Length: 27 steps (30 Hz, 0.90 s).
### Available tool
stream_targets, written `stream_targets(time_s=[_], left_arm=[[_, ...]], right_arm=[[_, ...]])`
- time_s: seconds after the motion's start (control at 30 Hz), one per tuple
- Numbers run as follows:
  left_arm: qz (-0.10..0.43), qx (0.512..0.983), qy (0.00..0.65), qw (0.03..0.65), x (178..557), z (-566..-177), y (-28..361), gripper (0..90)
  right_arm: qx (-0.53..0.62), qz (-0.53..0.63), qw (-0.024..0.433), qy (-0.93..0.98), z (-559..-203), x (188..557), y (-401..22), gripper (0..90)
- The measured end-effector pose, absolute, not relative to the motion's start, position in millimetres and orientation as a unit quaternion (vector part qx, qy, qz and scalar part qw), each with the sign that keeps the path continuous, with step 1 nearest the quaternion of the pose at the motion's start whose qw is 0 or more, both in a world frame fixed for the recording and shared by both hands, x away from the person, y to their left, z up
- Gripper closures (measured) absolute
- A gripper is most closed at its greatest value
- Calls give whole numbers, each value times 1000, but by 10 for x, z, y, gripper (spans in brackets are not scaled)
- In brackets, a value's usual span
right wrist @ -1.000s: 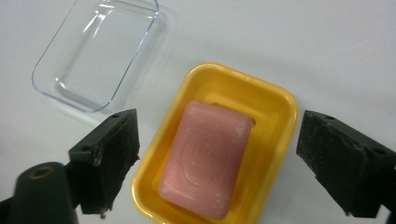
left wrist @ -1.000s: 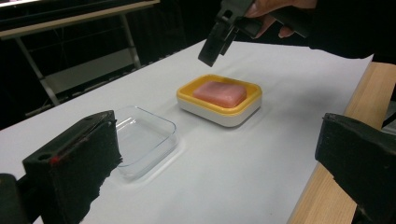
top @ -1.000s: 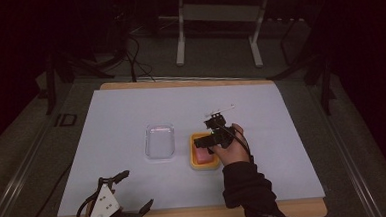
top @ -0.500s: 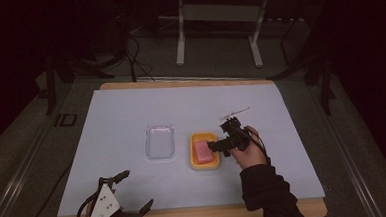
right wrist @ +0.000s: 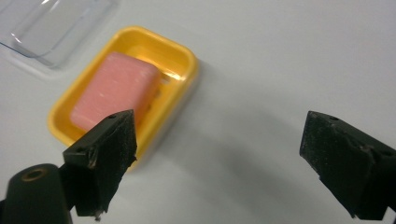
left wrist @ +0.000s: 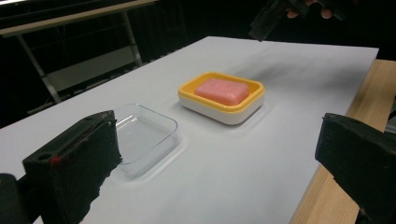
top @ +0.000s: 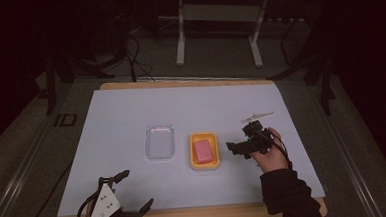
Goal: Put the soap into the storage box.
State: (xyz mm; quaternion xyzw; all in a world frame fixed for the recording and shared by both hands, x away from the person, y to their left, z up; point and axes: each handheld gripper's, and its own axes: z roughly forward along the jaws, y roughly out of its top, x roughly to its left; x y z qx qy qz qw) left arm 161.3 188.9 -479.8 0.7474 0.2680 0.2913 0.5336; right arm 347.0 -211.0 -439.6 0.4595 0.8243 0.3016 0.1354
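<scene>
Soap (top: pixel 204 151) lies in the yellow dish (top: pixel 205 163); right gripper (top: pixel 239 147) hovers just right of it, fingers spread and empty.

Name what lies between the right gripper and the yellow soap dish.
Nothing: in the high view, bare white table cover separates the right gripper from the yellow soap dish.

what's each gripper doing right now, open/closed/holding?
Left gripper: open, empty, at the table's near edge.
Right gripper: open, empty, beside the yellow soap dish with the pink soap.
</scene>
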Motion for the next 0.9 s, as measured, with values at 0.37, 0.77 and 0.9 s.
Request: stream_targets(time_s=[0.37, 0.77, 0.9], left_arm=[[291, 748, 268, 533, 1614, -4798, 1890, 3], [291, 749, 268, 531, 1613, -4799, 1890, 3], [291, 751, 266, 529, 1612, -4799, 1888, 3]], right_arm=[[477, 302, 135, 814, -4557, 3325, -2460, 107], [467, 328, 152, 807, -4615, 3115, -2704, 108], [460, 330, 154, 810, -4659, 3056, -2777, 108]])
